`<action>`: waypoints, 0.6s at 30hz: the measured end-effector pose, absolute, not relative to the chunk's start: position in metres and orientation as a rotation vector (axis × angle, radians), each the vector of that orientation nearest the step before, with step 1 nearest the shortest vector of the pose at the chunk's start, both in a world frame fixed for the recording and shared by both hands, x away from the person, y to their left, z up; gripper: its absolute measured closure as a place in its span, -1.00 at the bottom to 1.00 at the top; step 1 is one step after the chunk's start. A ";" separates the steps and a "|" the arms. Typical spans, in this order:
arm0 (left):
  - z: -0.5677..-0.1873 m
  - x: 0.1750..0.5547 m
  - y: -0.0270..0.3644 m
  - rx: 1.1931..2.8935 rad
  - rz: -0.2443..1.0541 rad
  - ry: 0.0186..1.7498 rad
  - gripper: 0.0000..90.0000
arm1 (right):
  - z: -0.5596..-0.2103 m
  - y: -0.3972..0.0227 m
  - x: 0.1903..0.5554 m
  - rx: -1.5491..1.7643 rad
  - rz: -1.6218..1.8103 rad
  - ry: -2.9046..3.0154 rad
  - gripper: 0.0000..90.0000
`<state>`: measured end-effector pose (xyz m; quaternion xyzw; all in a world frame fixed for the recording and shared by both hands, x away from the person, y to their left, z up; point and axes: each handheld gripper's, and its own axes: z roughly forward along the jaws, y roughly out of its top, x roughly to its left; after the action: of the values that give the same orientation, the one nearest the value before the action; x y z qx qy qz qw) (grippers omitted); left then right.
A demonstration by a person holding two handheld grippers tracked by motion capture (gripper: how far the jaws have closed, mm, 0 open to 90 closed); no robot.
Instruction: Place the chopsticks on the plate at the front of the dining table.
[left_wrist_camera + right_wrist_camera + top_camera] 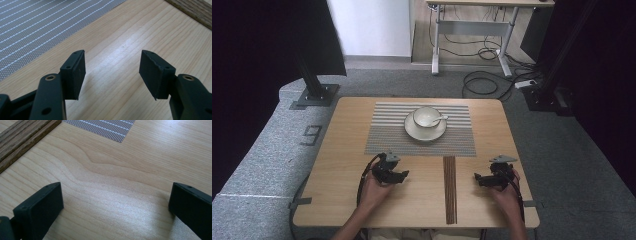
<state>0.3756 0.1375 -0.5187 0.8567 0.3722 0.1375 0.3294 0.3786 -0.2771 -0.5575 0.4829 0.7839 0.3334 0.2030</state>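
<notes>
- Two grippers rest low over the near half of a light wooden table [337, 150], one in each of the person's hands, both pointing inward toward the table's middle.
- Left gripper [403, 174]: at the near left, just near of the placemat's near-left corner. Its jaws stand apart with nothing between them; the left gripper view shows bare wood grain in the gap between its pads [77, 72].
- Right gripper [477, 177]: at the near right, level with the left one. Its jaws stand wide apart over bare tabletop and hold nothing; its pads [43, 205] sit at the two lower corners of the right gripper view.
- Dark wooden strip [450, 190]: lies flat between the two grippers, running from the placemat's near edge to the table's near edge. It is apart from both grippers, and shows as a dark grained band at the far right of the left gripper view [195, 10] and the far left of the right gripper view [22, 137].
- Grey striped placemat [387, 140]: covers the far middle of the table.
- White saucer [412, 131]: sits on the placemat, toward its far side.
- White cup [427, 117]: stands upright on the saucer.
- Small spoon [441, 119]: rests in the cup, with its handle reaching over the rim to the right.
</notes>
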 end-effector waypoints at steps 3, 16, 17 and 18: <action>-0.518 0.374 0.134 2.243 0.357 0.967 -0.16 | -0.558 -0.277 0.379 1.347 0.930 2.188 -1.00; -0.511 0.371 0.125 2.227 0.359 0.954 -0.17 | -0.558 -0.277 0.379 1.349 0.930 2.188 -1.00; -0.511 0.371 0.125 2.227 0.359 0.952 -0.17 | -0.558 -0.277 0.379 1.347 0.930 2.188 -1.00; -0.510 0.371 0.124 2.231 0.361 0.947 -0.17 | -0.558 -0.277 0.379 1.347 0.930 2.188 -1.00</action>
<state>0.3713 0.1236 -0.5105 0.8566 0.3635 0.1387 0.3390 0.3786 -0.2771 -0.5576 0.4826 0.7840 0.3334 0.2032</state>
